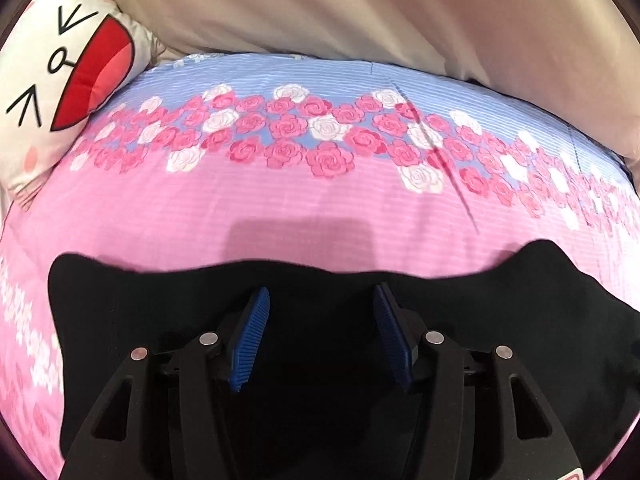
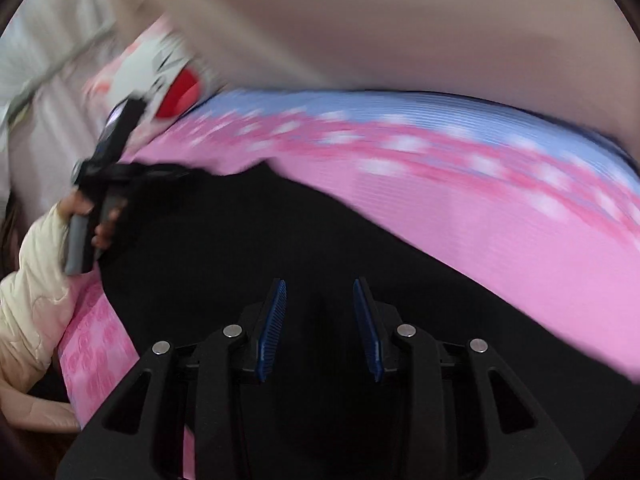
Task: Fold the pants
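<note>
Black pants (image 1: 320,320) lie flat on a pink floral bedspread (image 1: 304,204). In the left wrist view my left gripper (image 1: 320,292) is open, its blue pads (image 1: 252,336) spread above the pants near their far edge. In the right wrist view my right gripper (image 2: 320,286) is open over the pants (image 2: 320,232), with nothing between its blue pads (image 2: 274,328). That view is motion-blurred. The left gripper (image 2: 106,172) shows there at the pants' far left end, held by a hand; its jaws are not clear there.
A white cartoon-face pillow (image 1: 60,80) lies at the bed's far left. A beige duvet (image 1: 360,8) is bunched along the far side. The person's cream sleeve (image 2: 32,300) is at the left edge of the right wrist view.
</note>
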